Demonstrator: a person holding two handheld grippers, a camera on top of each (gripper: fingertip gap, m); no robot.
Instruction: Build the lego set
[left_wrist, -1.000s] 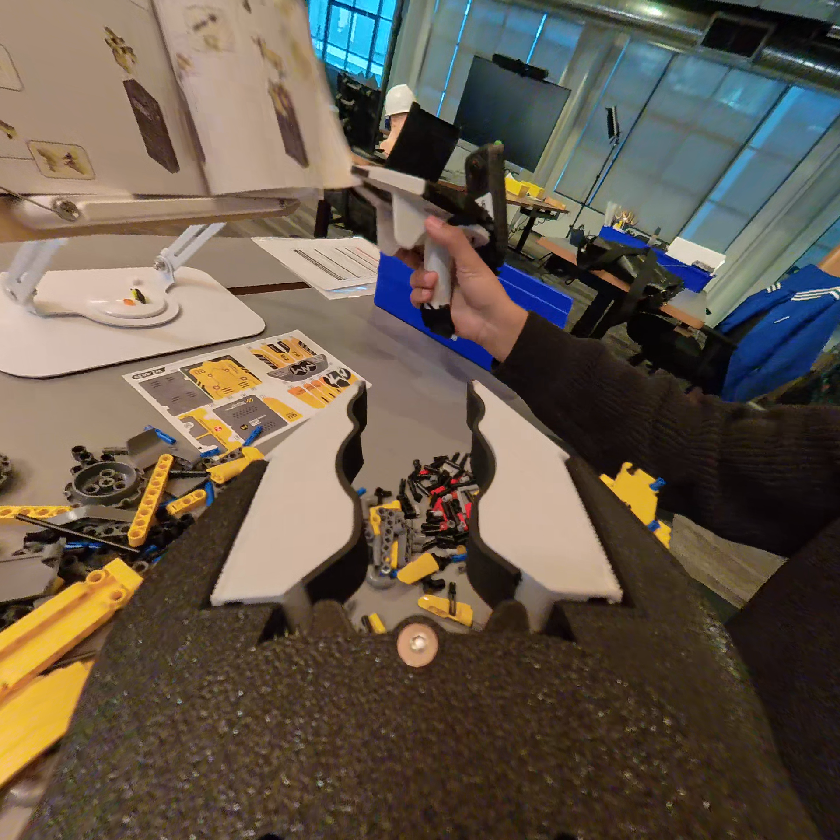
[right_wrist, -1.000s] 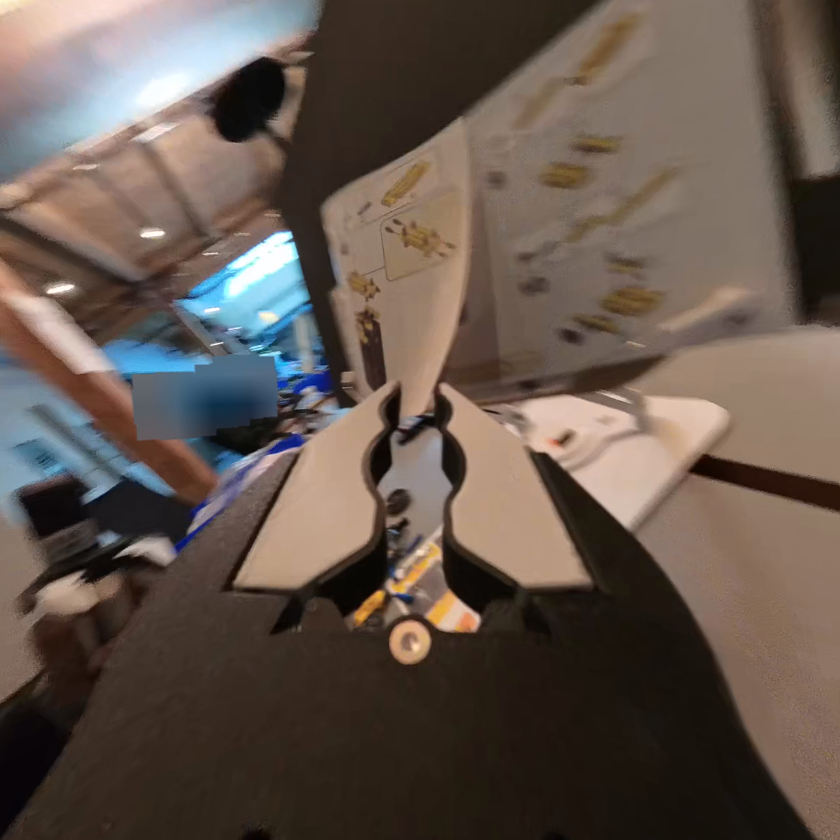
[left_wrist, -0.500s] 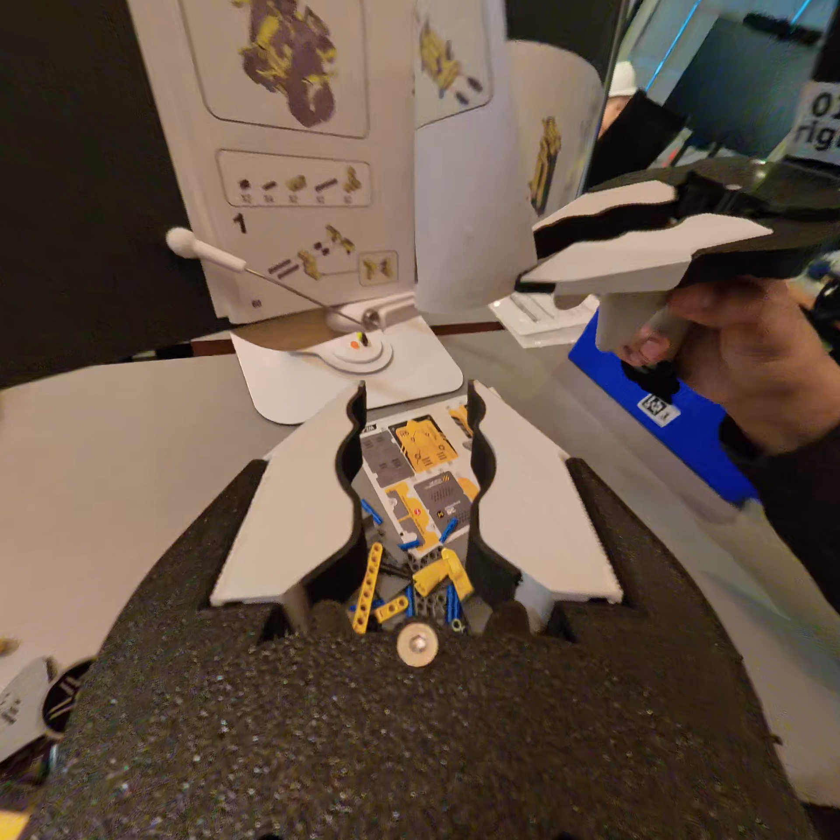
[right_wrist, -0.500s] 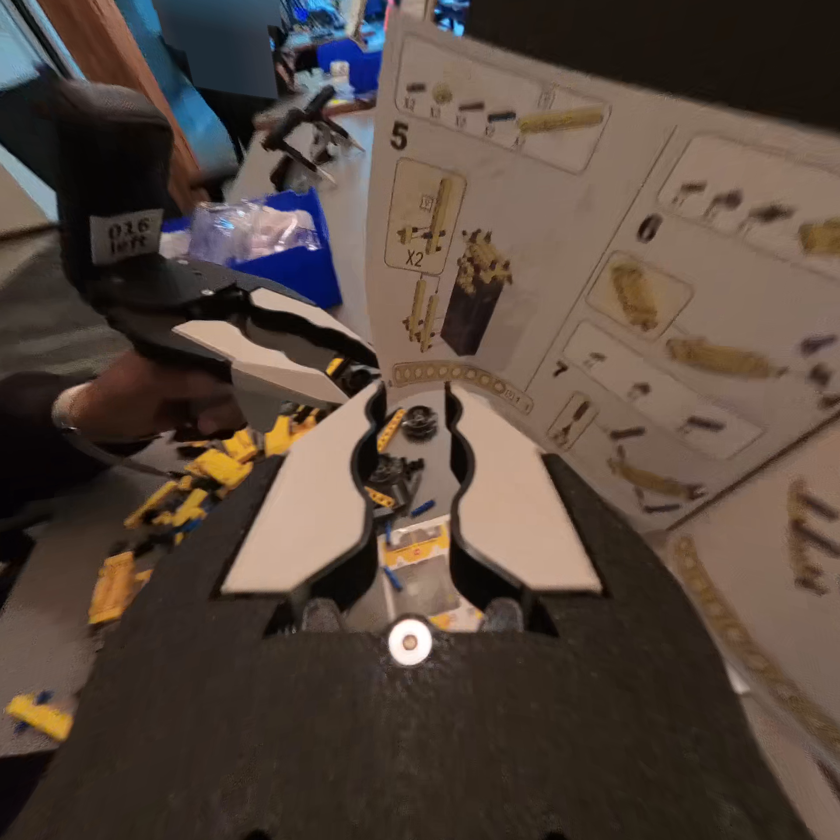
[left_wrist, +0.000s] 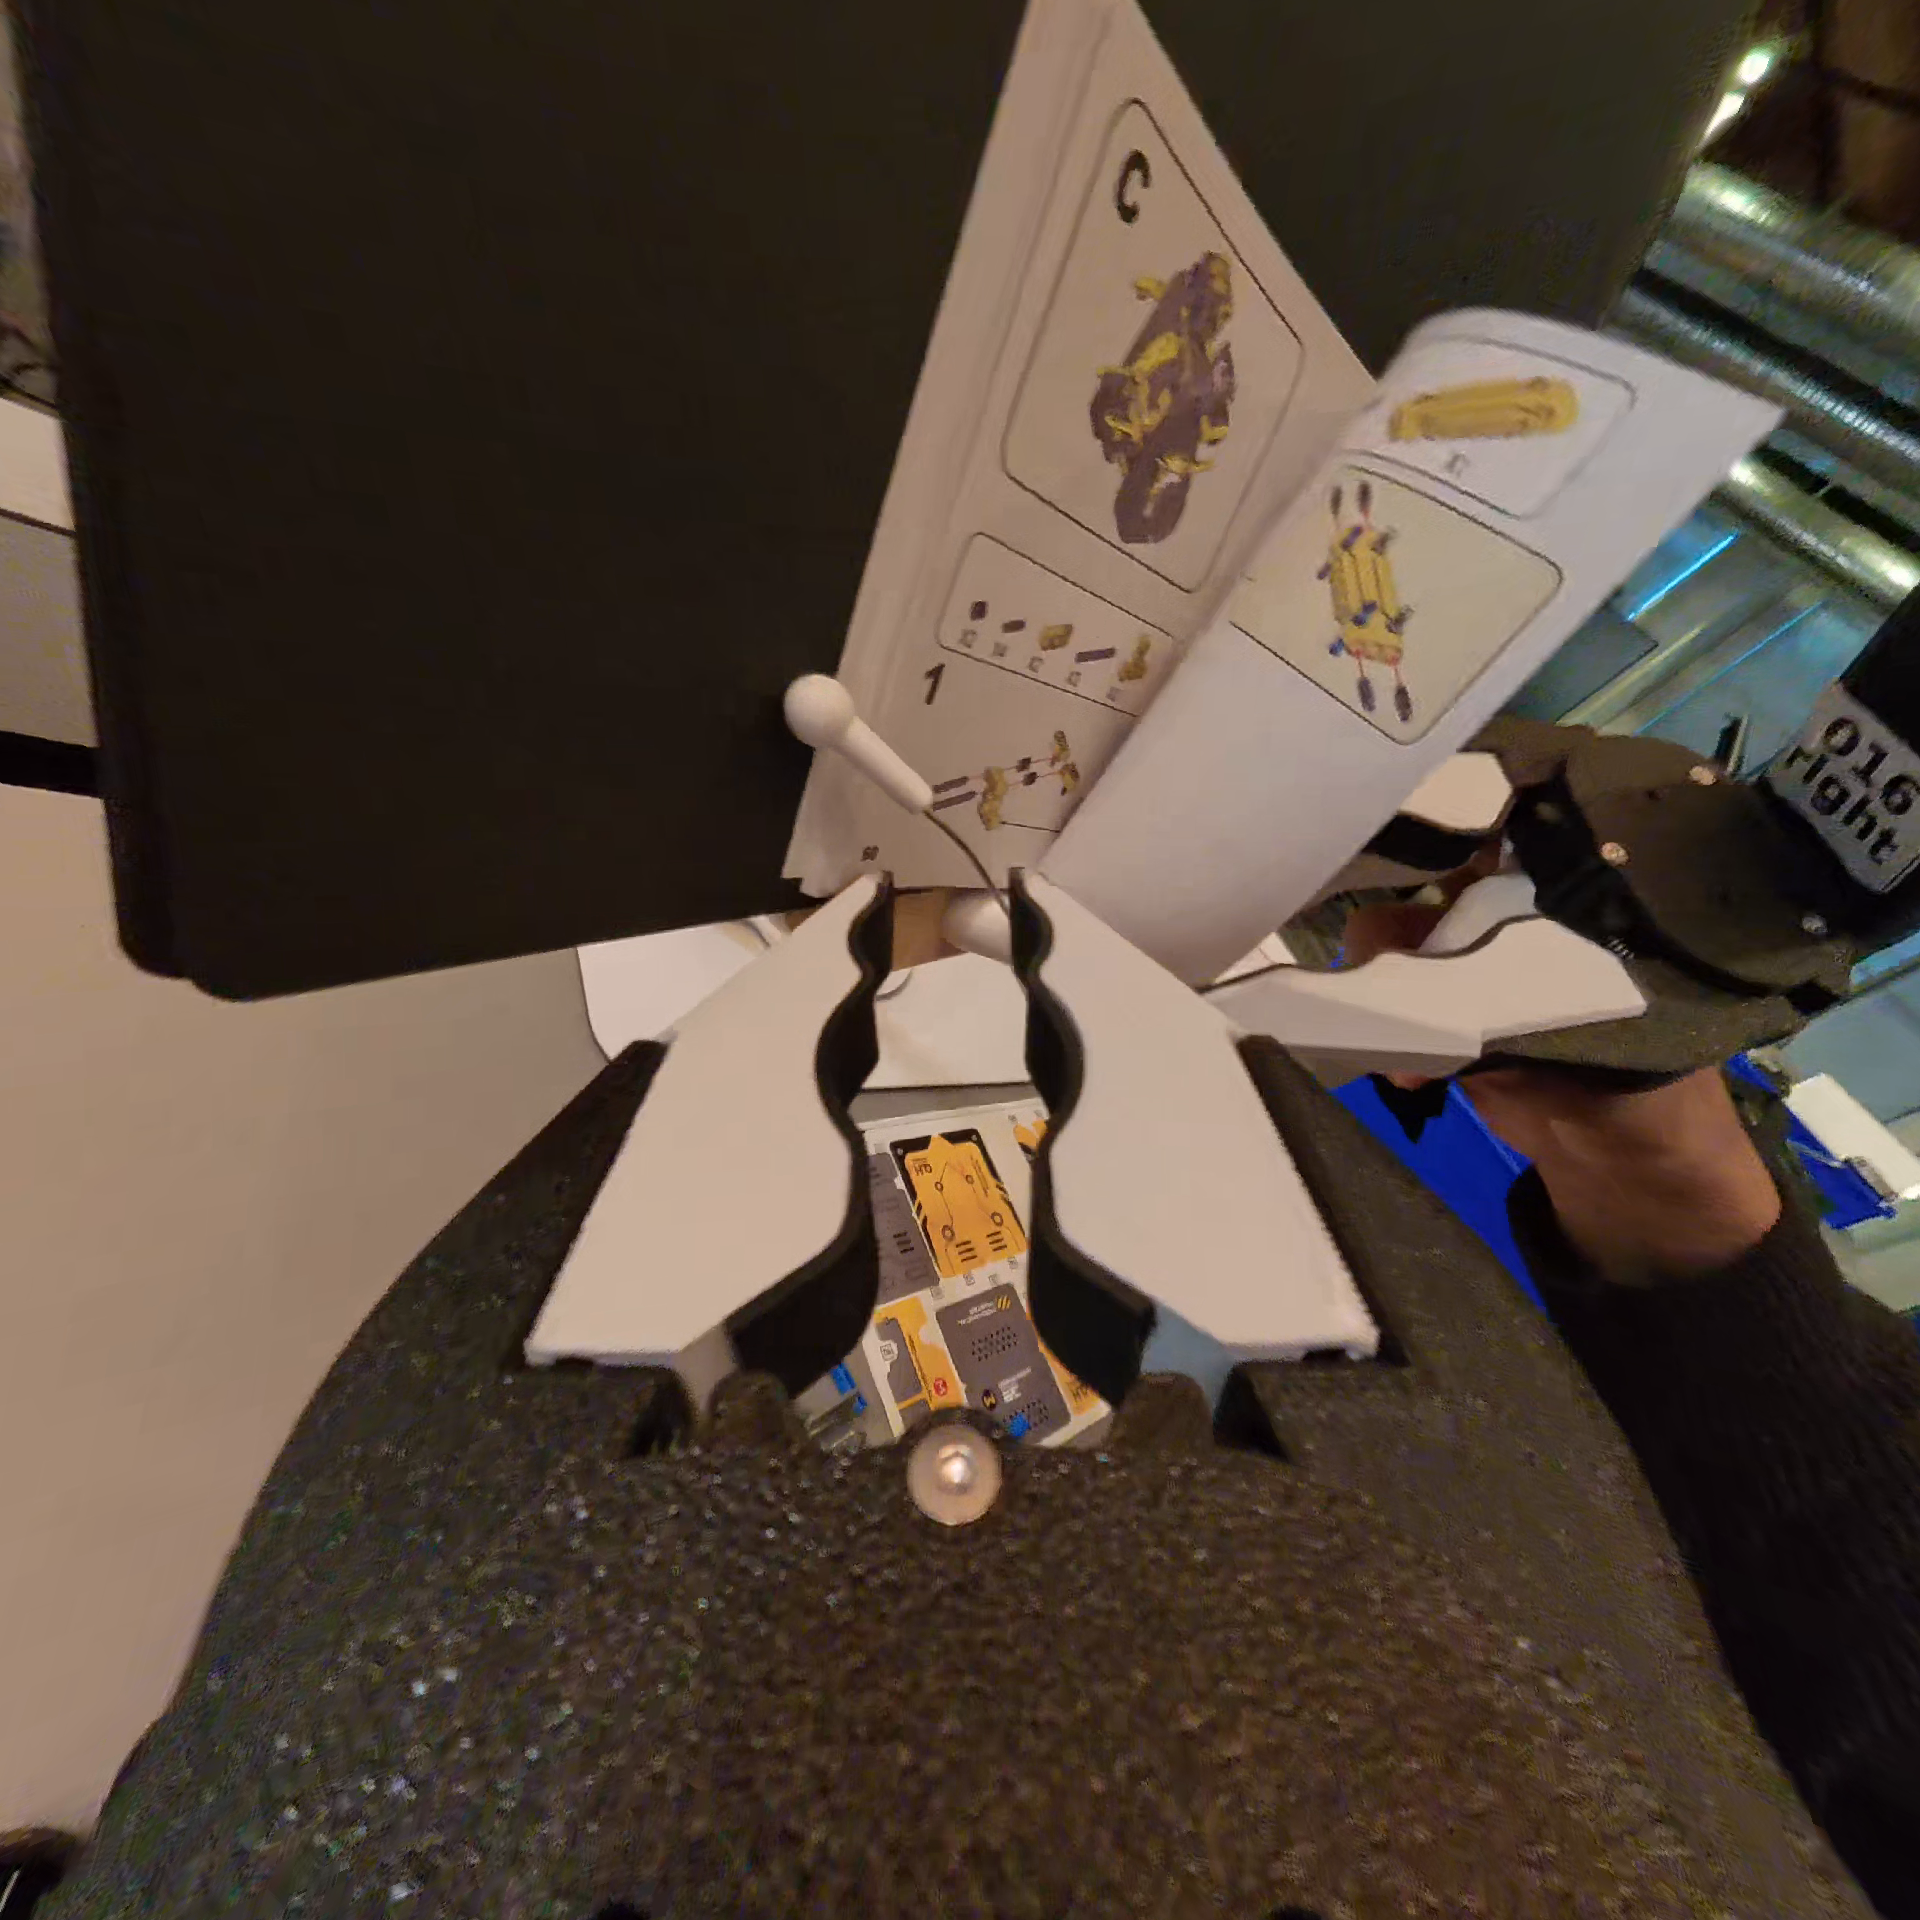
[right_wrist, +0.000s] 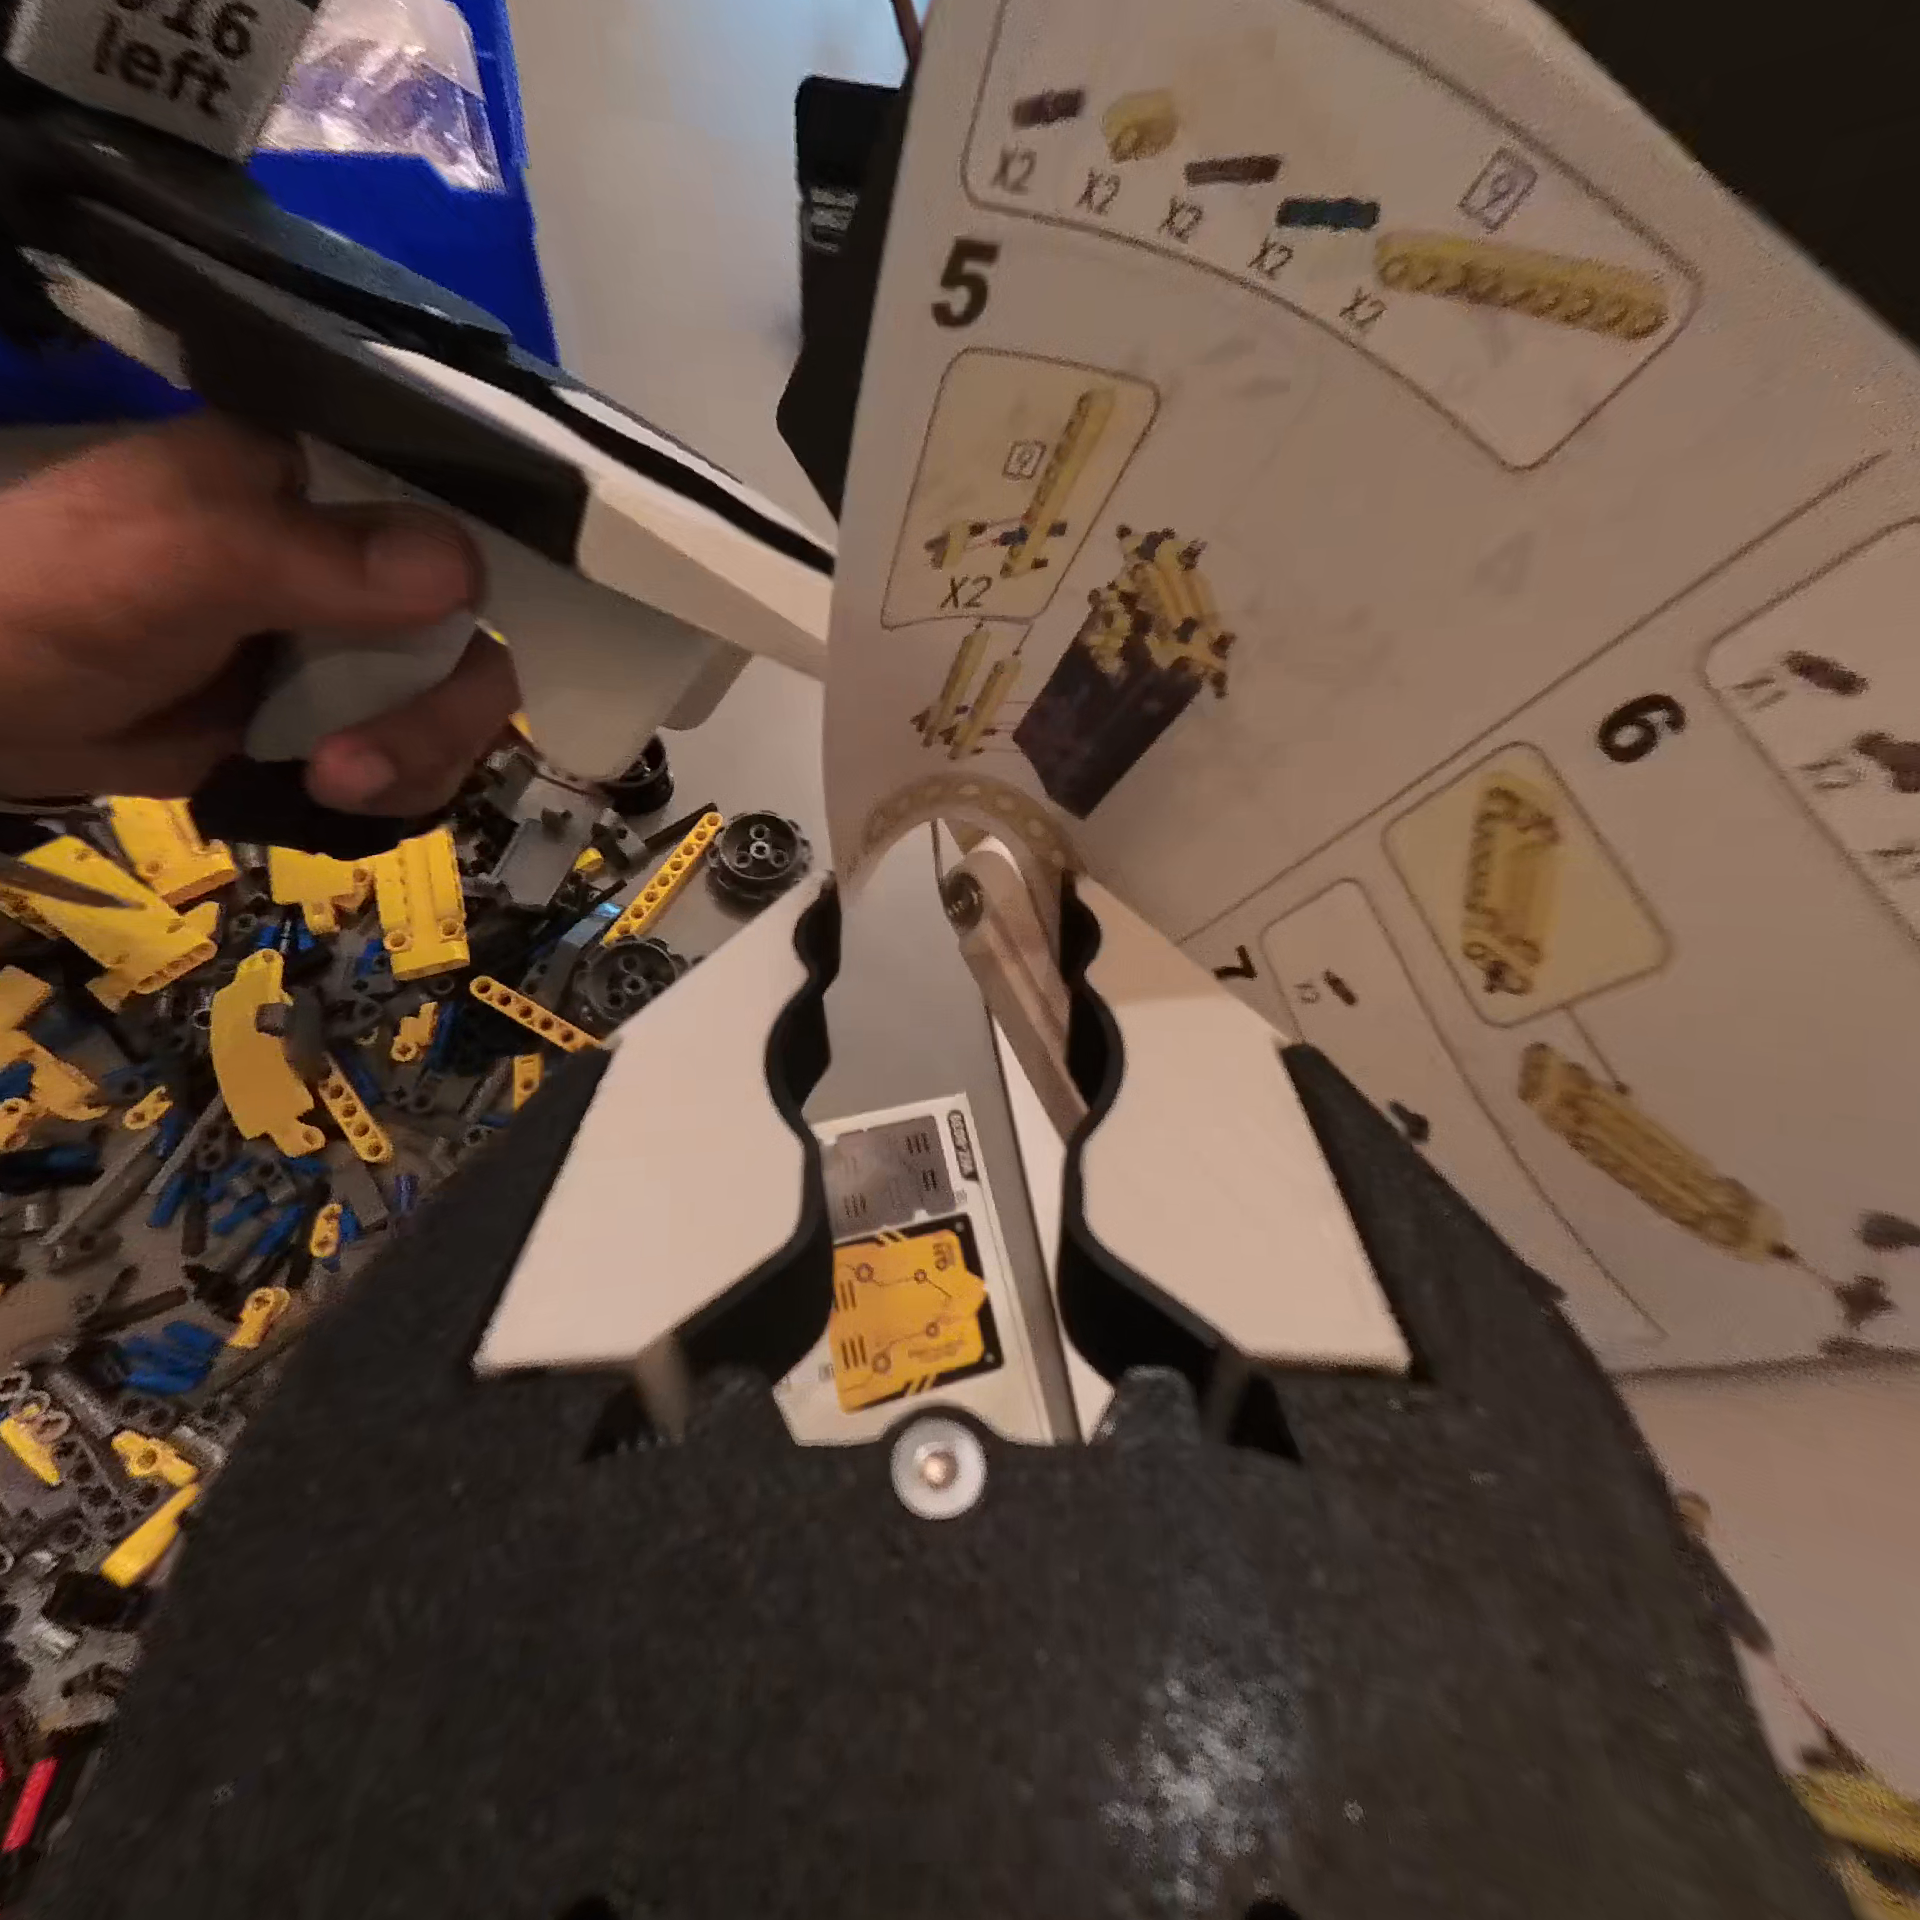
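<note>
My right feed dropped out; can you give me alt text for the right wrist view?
The right tool, jaws open, points at the curled lower edge of an instruction booklet page. The left tool reaches in from the left above scattered yellow, black and blue building pieces; a sticker sheet lies below.

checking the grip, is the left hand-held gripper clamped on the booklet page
No, the left hand-held gripper is open, its fingers apart just below the instruction booklet.

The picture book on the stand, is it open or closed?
Open. The instruction booklet stands on its stand with printed pages showing, and one page curls away from the rest; the right gripper is beside it.
</note>
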